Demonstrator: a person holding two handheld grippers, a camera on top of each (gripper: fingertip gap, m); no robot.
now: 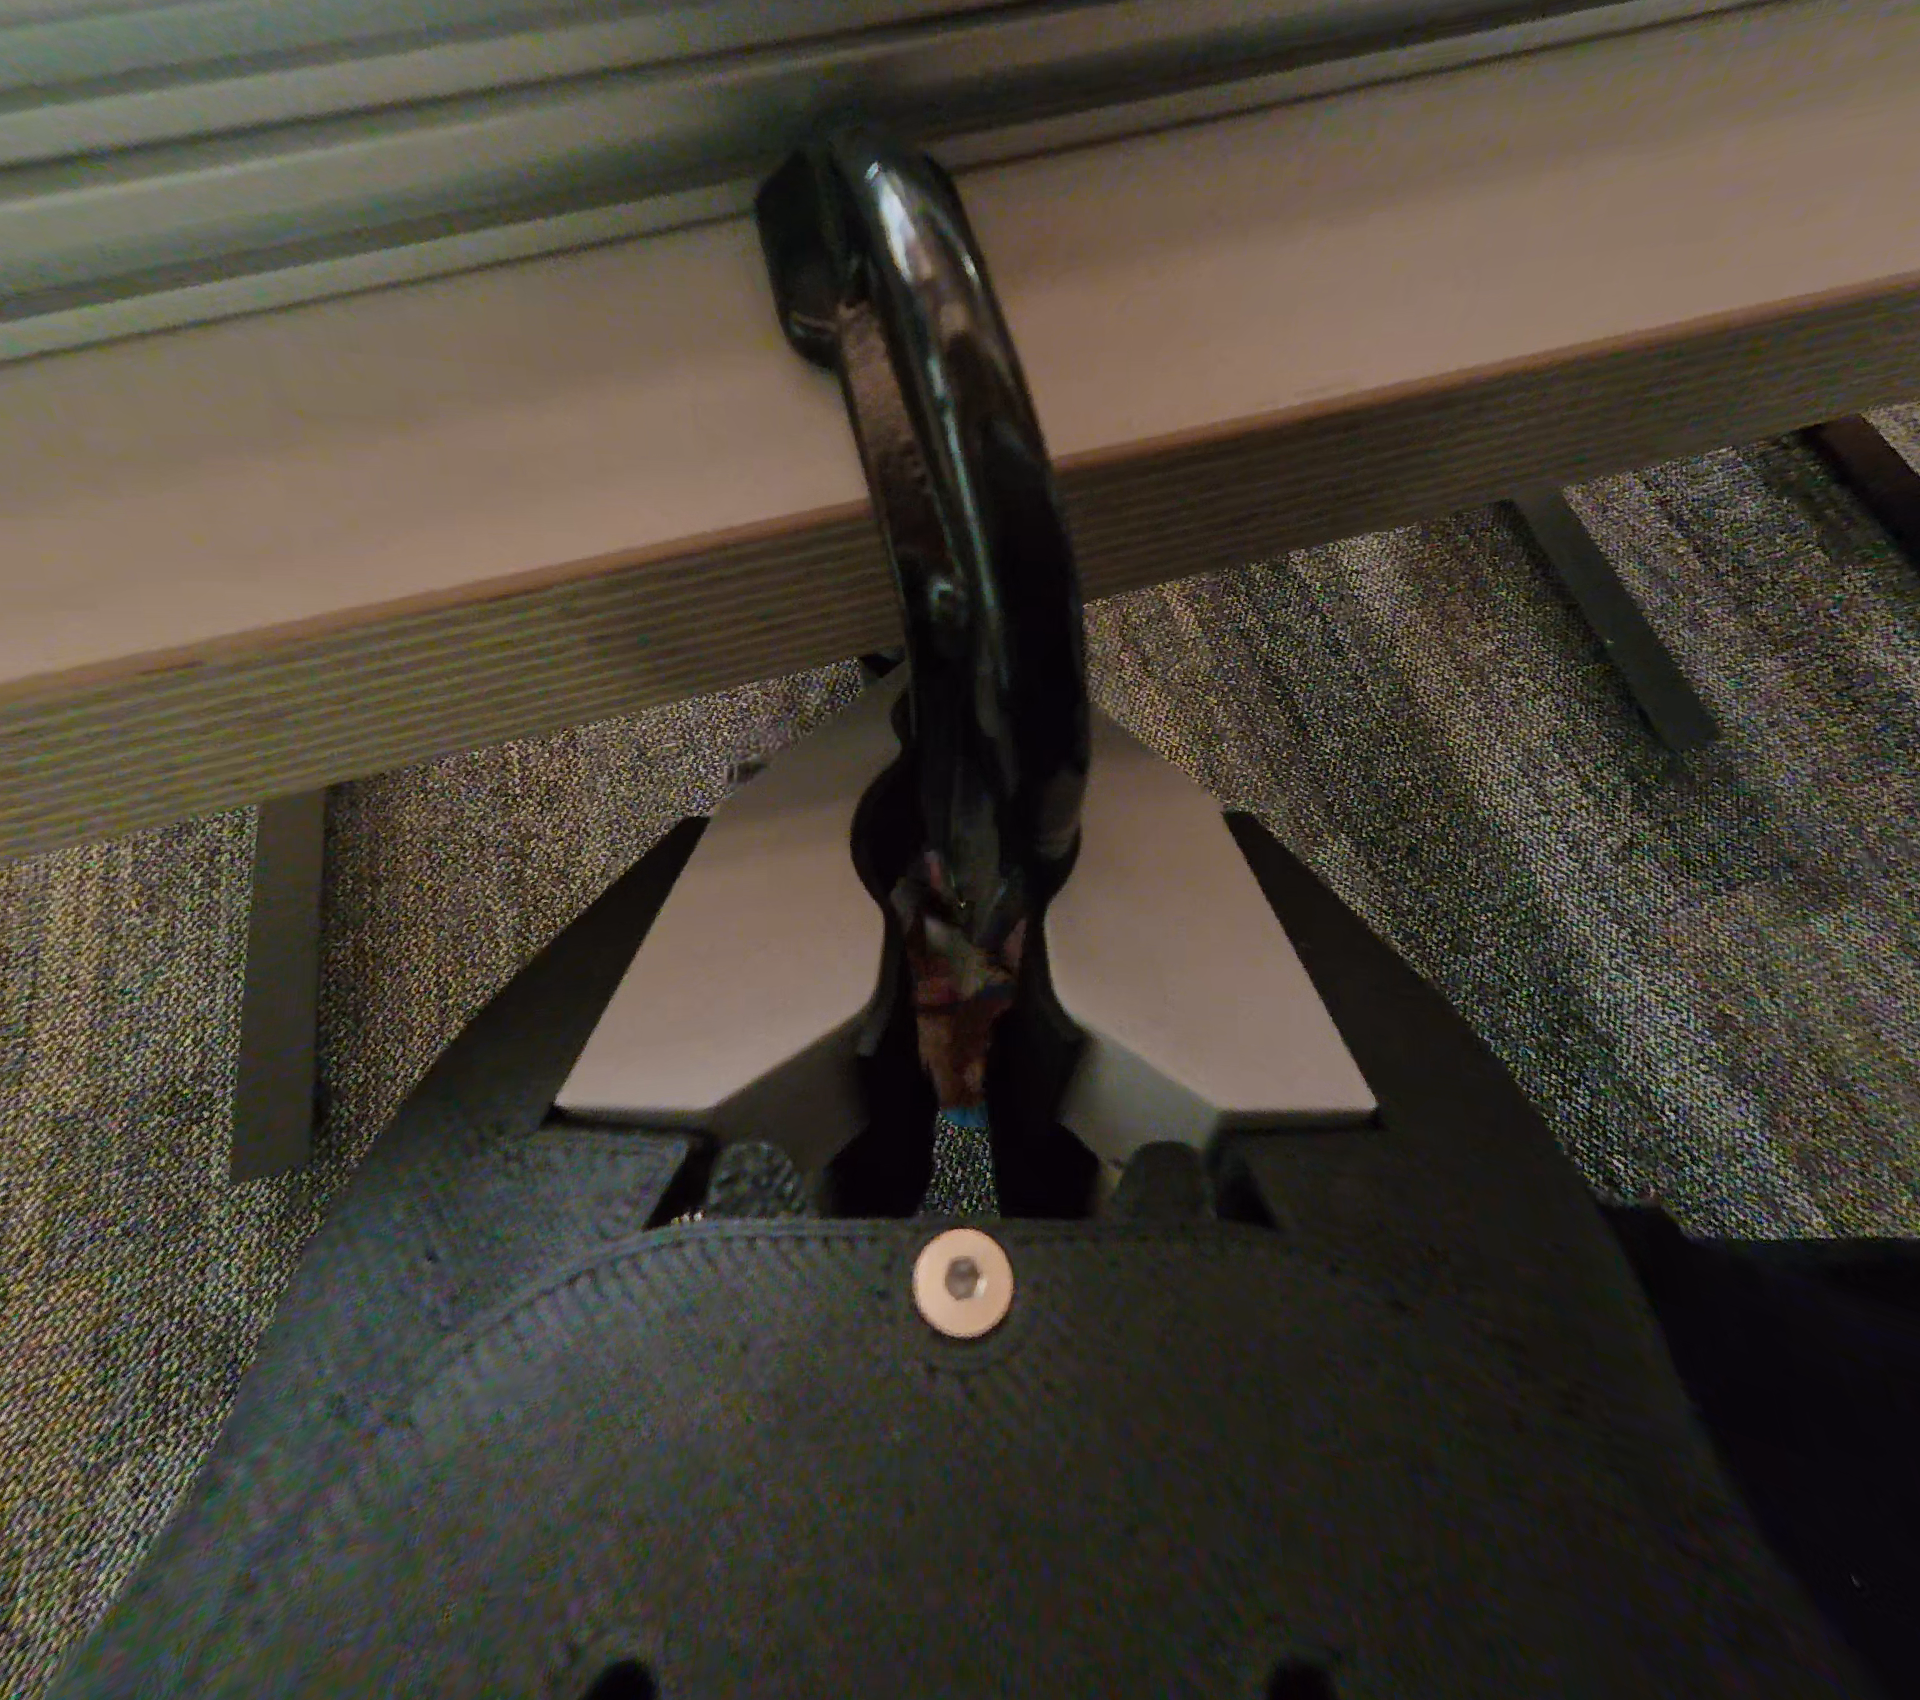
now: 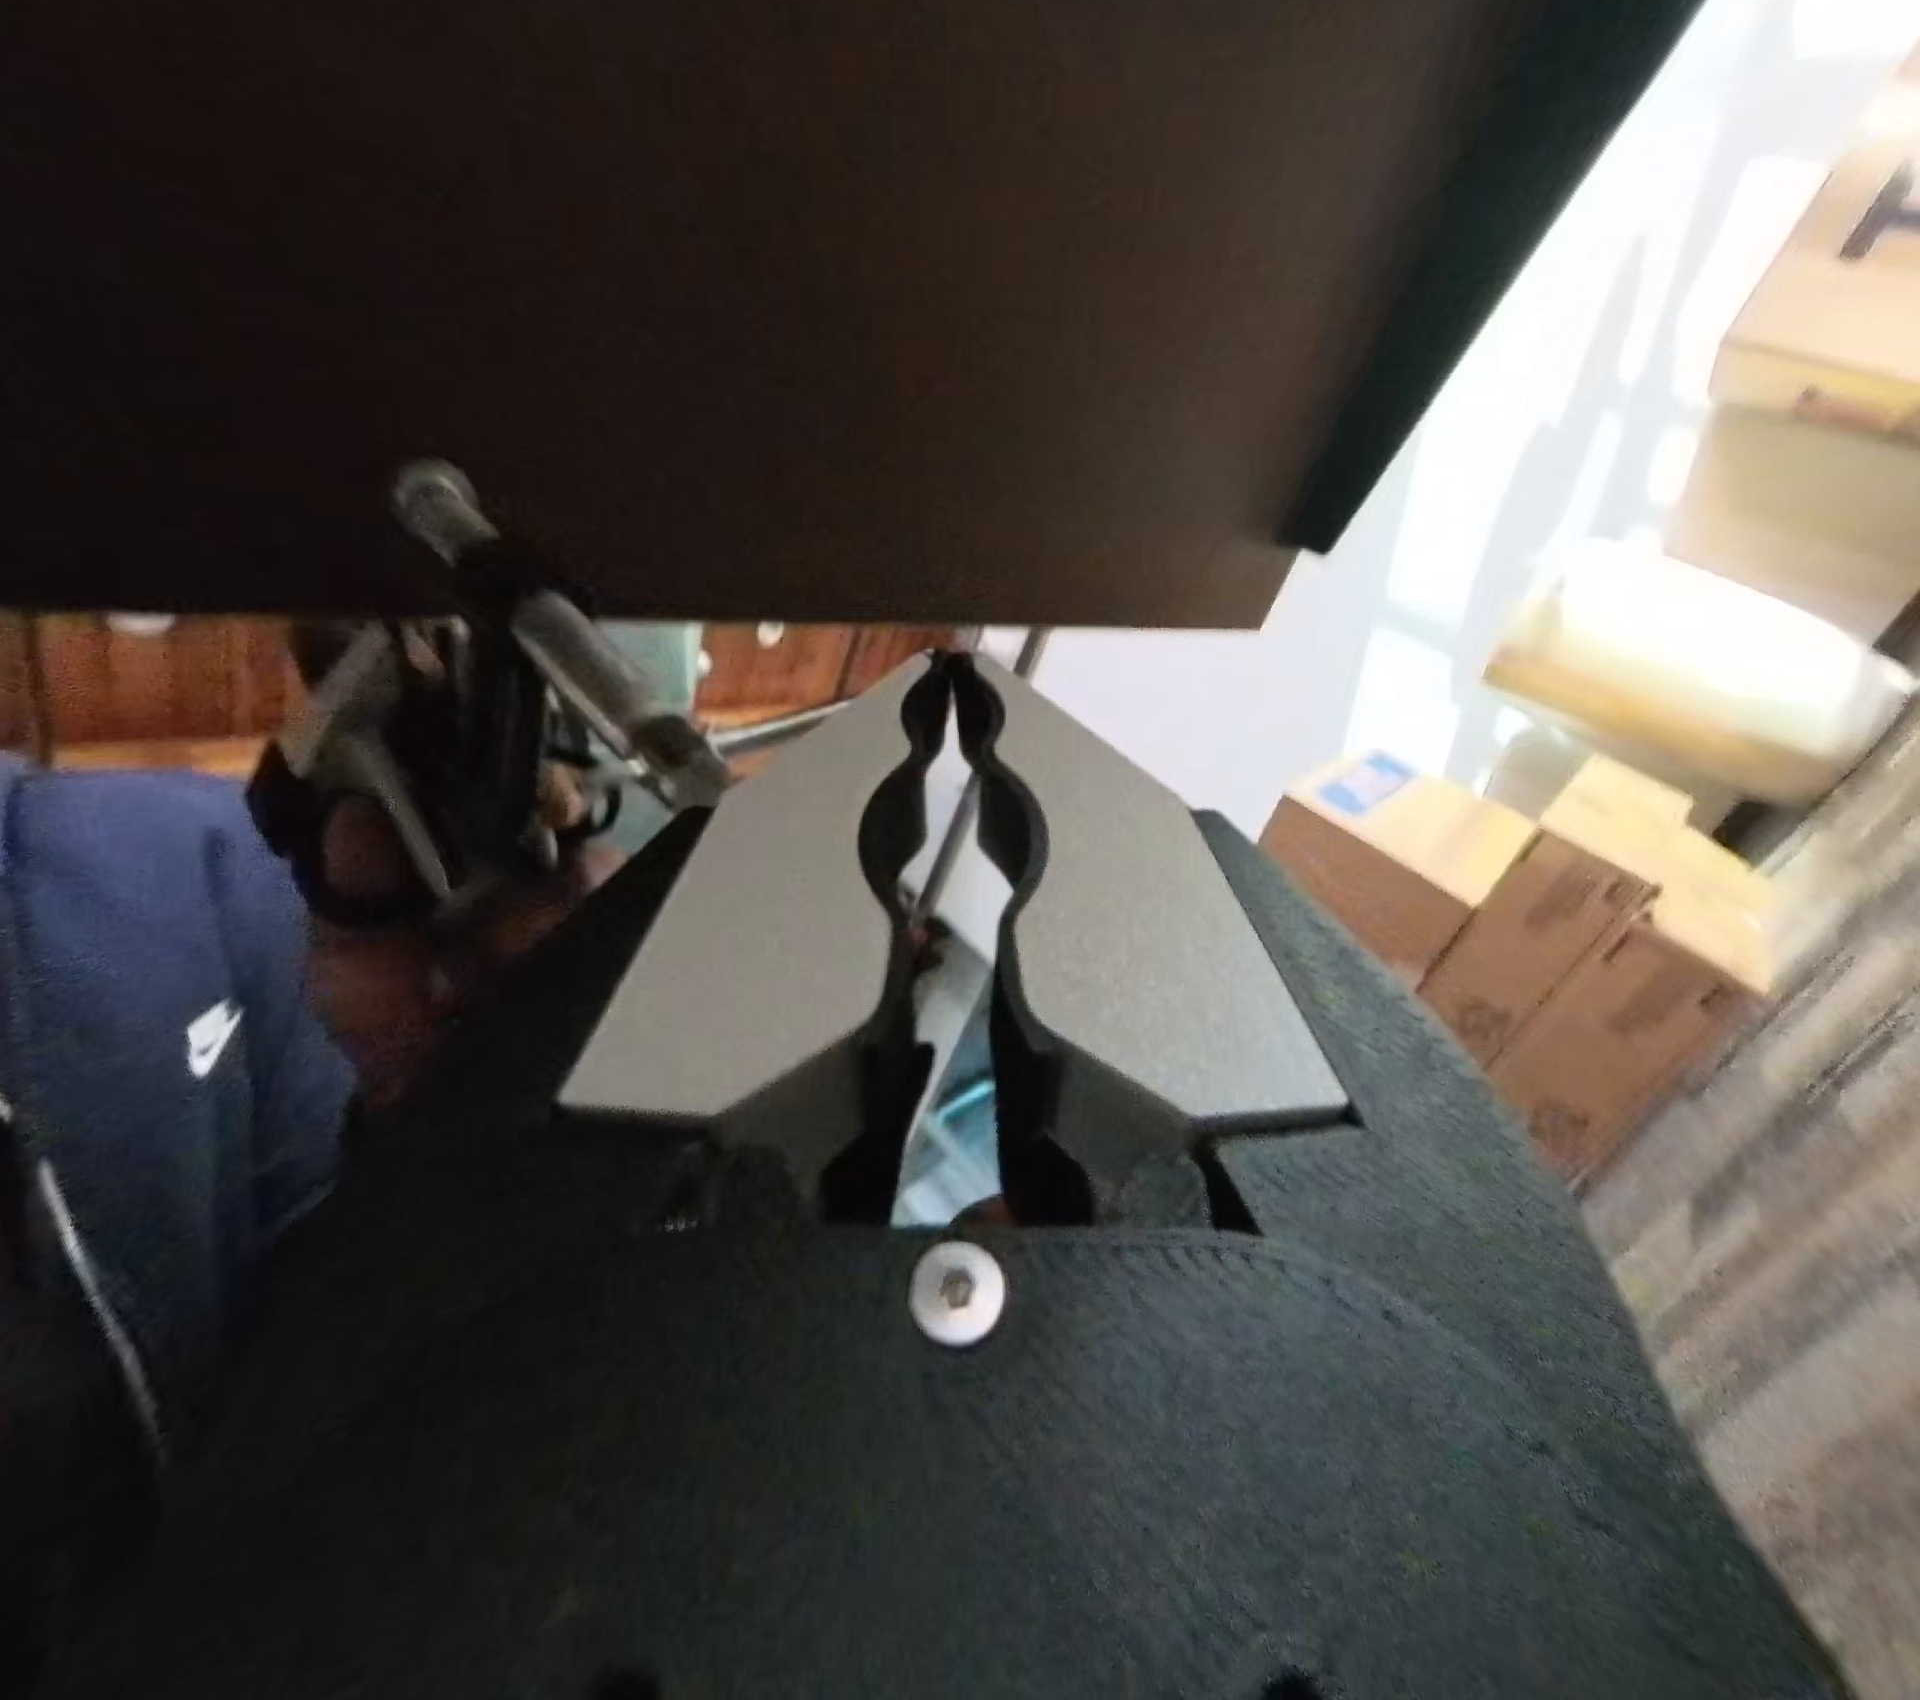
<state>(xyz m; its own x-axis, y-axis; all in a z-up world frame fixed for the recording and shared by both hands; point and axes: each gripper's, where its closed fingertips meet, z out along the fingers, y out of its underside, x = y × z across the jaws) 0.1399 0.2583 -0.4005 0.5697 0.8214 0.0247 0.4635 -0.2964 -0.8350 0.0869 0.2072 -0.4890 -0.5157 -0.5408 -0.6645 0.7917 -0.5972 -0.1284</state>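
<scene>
Glossy black curved hook-like piece (image 1: 956,445) lying over pale wooden tabletop edge (image 1: 416,487) — being clamped by left gripper (image 1: 961,902) above grey carpet (image 1: 1455,819). Right gripper (image 2: 951,694) closing on nothing (fingertips touching) — sitting just beneath dark brown board (image 2: 727,196), near stacked cardboard boxes (image 2: 1558,975).

Left wrist view: mounted behind the left gripper (image 1: 961,819), aimed forward and steeply down along its fingers, very close to a table edge (image 1: 623,611) and aluminium rail (image 1: 416,123), grey carpet (image 1: 1455,819) beneath. Right wrist view: mounted behind the right gripper (image 2: 951,674), aimed forward and upward from below a dark panel (image 2: 727,196), very near its underside, stacked cardboard boxes (image 2: 1538,923) farther off at right. No shared part of the scene recognisable between the two.
</scene>
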